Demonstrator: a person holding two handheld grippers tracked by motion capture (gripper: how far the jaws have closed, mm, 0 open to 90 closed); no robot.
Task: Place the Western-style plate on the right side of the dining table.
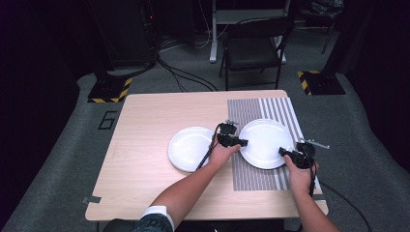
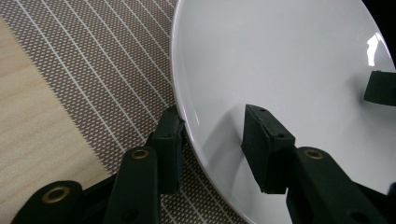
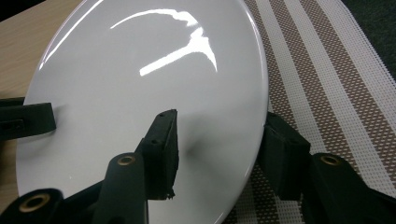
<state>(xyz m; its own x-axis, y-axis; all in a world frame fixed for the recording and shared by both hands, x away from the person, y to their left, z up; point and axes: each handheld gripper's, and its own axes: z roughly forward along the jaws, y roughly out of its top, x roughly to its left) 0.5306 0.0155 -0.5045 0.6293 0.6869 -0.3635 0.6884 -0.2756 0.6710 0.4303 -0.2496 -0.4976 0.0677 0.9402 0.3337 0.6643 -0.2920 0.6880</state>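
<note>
A white plate lies over a striped placemat on the right half of the wooden table. My left gripper is shut on its left rim, one jaw under the edge and one on the plate's face. In the left gripper view the gripper straddles the rim of the plate. My right gripper is shut on the opposite, right rim. In the right gripper view the gripper clamps the plate the same way. A second white plate rests on bare wood just left of the mat.
The wooden table ends close behind the mat. A black folding chair stands on the floor beyond it. Stand bases with yellow-black tape sit at both far corners. Cables trail from both grippers.
</note>
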